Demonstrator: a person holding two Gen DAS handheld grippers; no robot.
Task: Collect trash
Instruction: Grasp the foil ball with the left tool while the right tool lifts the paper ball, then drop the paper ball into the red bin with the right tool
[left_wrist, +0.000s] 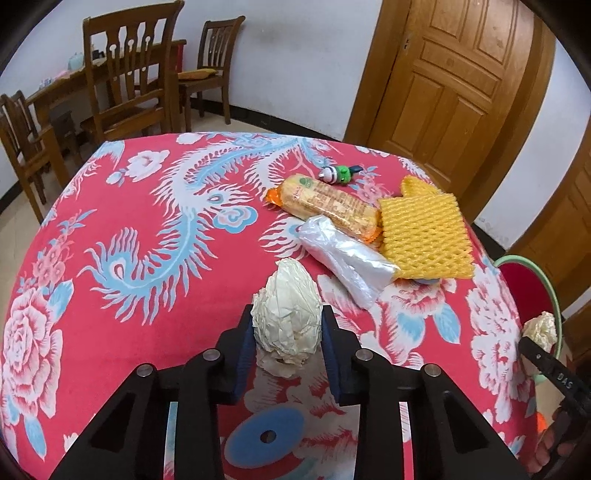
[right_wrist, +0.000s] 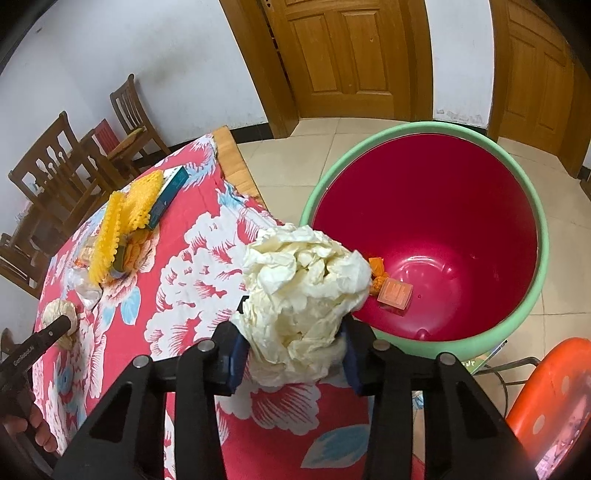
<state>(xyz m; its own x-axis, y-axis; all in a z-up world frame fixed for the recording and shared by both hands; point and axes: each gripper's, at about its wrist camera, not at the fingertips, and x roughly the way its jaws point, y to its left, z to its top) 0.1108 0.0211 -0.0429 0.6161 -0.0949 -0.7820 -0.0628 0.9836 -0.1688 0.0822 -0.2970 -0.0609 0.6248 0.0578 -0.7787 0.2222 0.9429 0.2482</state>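
Note:
My left gripper is shut on a crumpled cream paper ball just above the red floral tablecloth. My right gripper is shut on a second crumpled paper ball at the table's right edge, beside the green-rimmed red bin. The bin holds an orange wrapper and a small orange packet. On the table lie a yellow foam net, a clear plastic bag and an orange biscuit pack. The left-held ball also shows in the right wrist view.
A small green and white toy lies beyond the biscuit pack. A teal box sits near the table's far corner. Wooden chairs stand behind the table. An orange stool stands by the bin. Wooden doors are at the back.

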